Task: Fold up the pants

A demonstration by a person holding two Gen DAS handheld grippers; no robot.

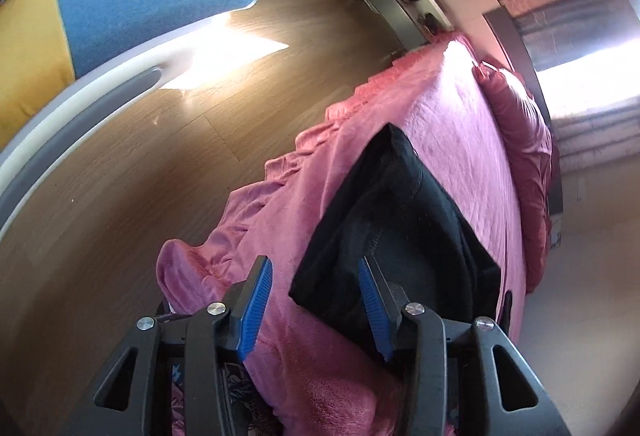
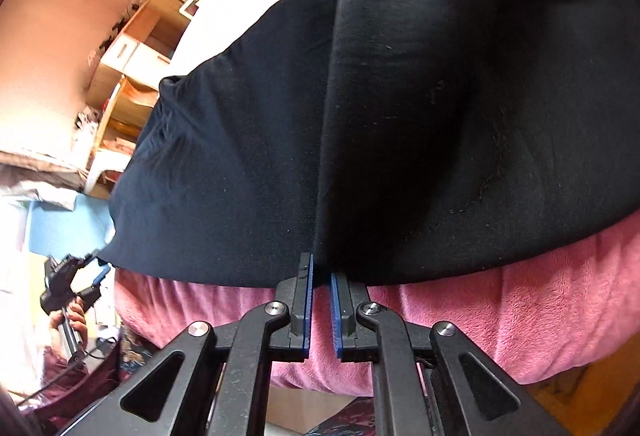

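Left wrist view: a pink blanket (image 1: 420, 107) covers the bed and fills the frame from 6 o'clock up to 1 o'clock, with wood floor (image 1: 280, 35) from 8 to 11 o'clock. The black pants (image 1: 392, 220) lie on the blanket near its floor-side edge, just right of centre, already doubled into a compact wedge with several layers showing. Your left gripper (image 1: 316, 300) sits at 6 o'clock with its blue pads spread wide and nothing between them; the near corner of the pants lies in the gap, seemingly below the pads, though whether it touches one cannot be told.

Right wrist view: the pants (image 2: 248, 155) fill most of the frame, with one narrower band of cloth laid over the wider part from 12 o'clock down to centre. Your right gripper (image 2: 320, 276) at 6 o'clock has its pads nearly together with a thin gap, their tips at the near hem. Whether they pinch cloth cannot be told. The other gripper (image 2: 96, 268) shows small at 8 o'clock, off the bed edge.

By the look of it, you are late in the fold, between creases. The next move likely calls for a firm pinch on the near hem at both corners, lifted evenly so the layers stay stacked.
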